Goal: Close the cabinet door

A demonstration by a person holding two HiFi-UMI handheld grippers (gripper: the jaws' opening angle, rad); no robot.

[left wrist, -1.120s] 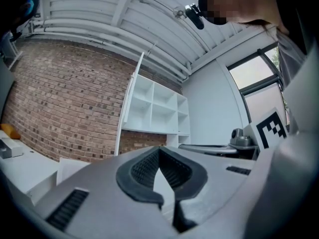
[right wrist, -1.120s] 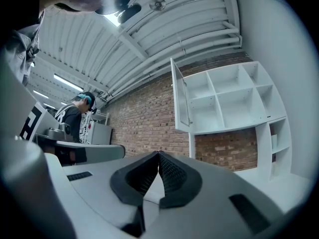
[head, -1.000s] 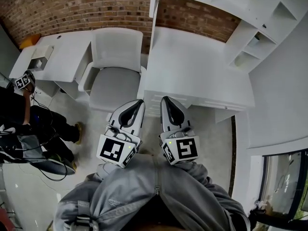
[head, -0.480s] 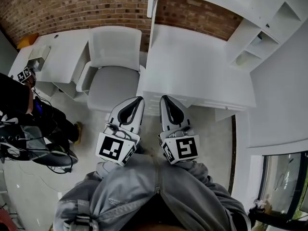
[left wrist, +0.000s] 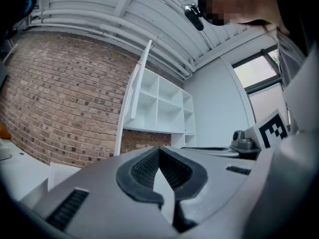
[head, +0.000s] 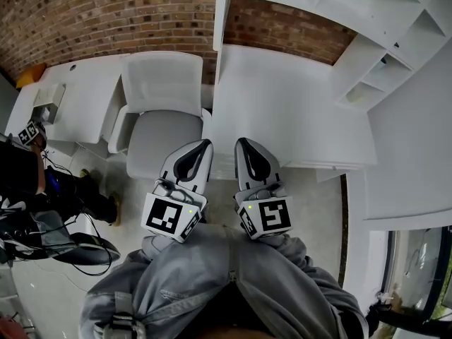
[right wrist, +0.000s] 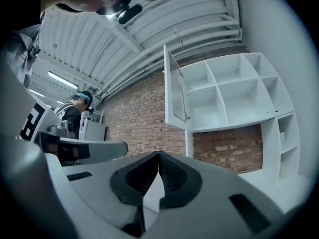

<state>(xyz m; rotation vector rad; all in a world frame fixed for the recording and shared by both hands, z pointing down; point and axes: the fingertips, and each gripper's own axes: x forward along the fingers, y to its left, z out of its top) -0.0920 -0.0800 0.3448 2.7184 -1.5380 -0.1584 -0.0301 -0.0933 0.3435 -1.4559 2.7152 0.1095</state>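
Observation:
The white wall cabinet [head: 353, 9] hangs above the white desk [head: 296, 111], and its door [head: 222, 9] stands swung out, seen edge-on in the head view. In the left gripper view the door [left wrist: 133, 91] juts out to the left of the empty shelves [left wrist: 167, 108]. From the right gripper the door [right wrist: 175, 91] also shows open, beside the shelves [right wrist: 234, 91]. My left gripper [head: 206, 143] and right gripper [head: 241, 143] are side by side close to my body, pointing level at the desk's near edge. Both are shut and empty, well short of the door.
A white chair [head: 161, 108] stands left of the desk, just ahead of my left gripper. A second white desk [head: 81, 90] sits further left. A person [head: 32, 182] with cables stands at the far left. Behind is a brick wall [head: 106, 13], with a window [head: 417, 260] at lower right.
Both grippers have advanced together toward the desk, which now lies closer under their tips. The chair and the person at the left have shifted in view. The jaws stayed shut.

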